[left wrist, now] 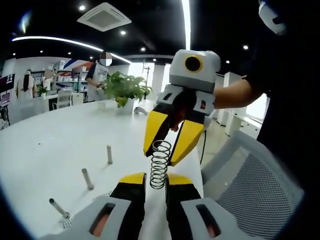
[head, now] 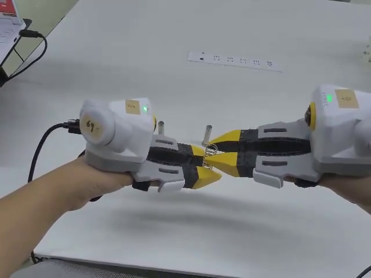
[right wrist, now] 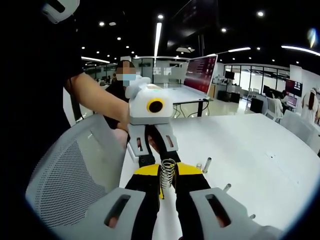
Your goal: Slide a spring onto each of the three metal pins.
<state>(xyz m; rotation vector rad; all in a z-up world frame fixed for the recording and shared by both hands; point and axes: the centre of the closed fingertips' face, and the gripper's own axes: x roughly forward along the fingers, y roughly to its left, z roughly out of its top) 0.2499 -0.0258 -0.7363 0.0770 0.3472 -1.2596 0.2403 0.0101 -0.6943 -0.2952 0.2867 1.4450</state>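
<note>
My left tool (left wrist: pixel 157 181) and right tool (left wrist: pixel 160 157) each pinch an end of the spring (left wrist: pixel 160 169). Light, bendy — I'd squeeze only the end coils, gently.

spring (left wrist: pixel 160 164) between left claw (left wrist: pixel 155 177) and right claw (right wrist: pixel 168 170), over the table (head: pixel 174 35); three pins (left wrist: pixel 87 178) behind them.

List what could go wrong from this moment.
1. The spring hangs in mid-air, pinched at one end by the left gripper and at the other by the right gripper; if either lets go early it could flick away or drop onto the table.
2. Pulling or squeezing from both ends might bend its coils.
3. The three pins stand thin and close together, so a jaw could knock one while threading.
</note>
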